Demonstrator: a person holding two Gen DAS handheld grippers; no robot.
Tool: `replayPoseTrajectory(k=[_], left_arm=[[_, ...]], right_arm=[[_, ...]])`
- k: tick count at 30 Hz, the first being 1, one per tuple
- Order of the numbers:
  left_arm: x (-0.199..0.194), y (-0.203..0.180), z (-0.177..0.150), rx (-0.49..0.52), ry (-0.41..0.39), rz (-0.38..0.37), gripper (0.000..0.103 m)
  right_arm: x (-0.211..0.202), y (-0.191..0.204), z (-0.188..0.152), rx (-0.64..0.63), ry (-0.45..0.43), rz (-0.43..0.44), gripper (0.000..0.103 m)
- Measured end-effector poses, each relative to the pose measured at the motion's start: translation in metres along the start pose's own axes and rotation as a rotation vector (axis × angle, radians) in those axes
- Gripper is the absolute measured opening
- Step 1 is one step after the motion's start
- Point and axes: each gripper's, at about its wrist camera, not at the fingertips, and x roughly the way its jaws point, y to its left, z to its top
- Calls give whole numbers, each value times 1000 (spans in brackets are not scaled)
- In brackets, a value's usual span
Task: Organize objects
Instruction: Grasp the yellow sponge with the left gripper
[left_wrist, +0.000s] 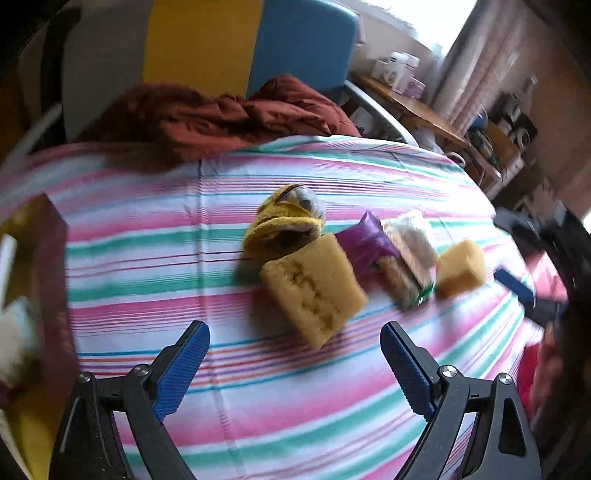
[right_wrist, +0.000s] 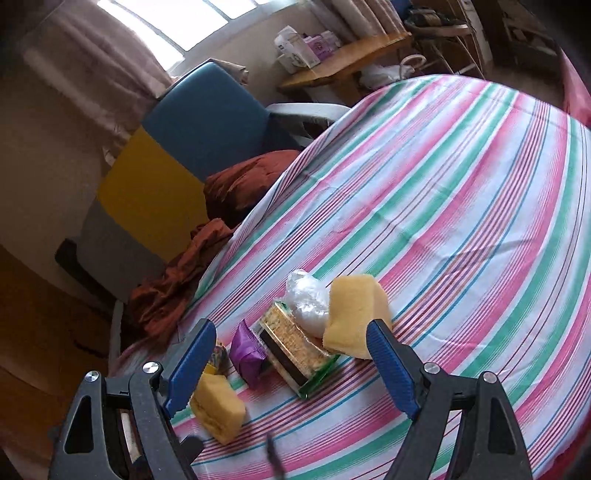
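Left gripper (left_wrist: 294, 349): jaws wide open, nothing between the pads, hanging over the striped cloth (left_wrist: 258, 413) of the bench at lower centre of the left view. Large sponge (left_wrist: 314, 291) just above and between the blue pads, apart from them. Behind it, a yellow pouch (left_wrist: 280, 225) touching the sponge's far end. To the right, in a row: purple packet (left_wrist: 364, 240), cracker pack (left_wrist: 404, 269), white bag (left_wrist: 417, 229), small sponge (left_wrist: 461, 267).

Right gripper (right_wrist: 291, 341): jaws wide open, empty, low in the right view. Same cluster framed between the pads: cracker pack (right_wrist: 295, 347) at centre, purple packet (right_wrist: 247, 354) left of it, white bag (right_wrist: 308, 301) behind, one sponge (right_wrist: 351, 314) near the right pad, the other sponge (right_wrist: 218, 410) by the left pad. Contact with the pads: cannot tell. Red fabric (right_wrist: 243, 184) bunched at the bench's far edge.
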Motion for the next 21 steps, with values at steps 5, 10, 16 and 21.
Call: replayPoseTrajectory(k=[5,10,16,21], left_arm=[[24,-3,12,-56,26,34,95],[41,-7,24,-71,43,49,96],[52,-14,24,-19,57,36,65],[41,-13,10,58,6,8,60]], right_arm=[[1,-1,2,14,1,19,85],[2,-2,4,20,-4,6,85],[-12,-33,9,163,-79,-31,85],[-1,-46,9,217,-32,-64,85]])
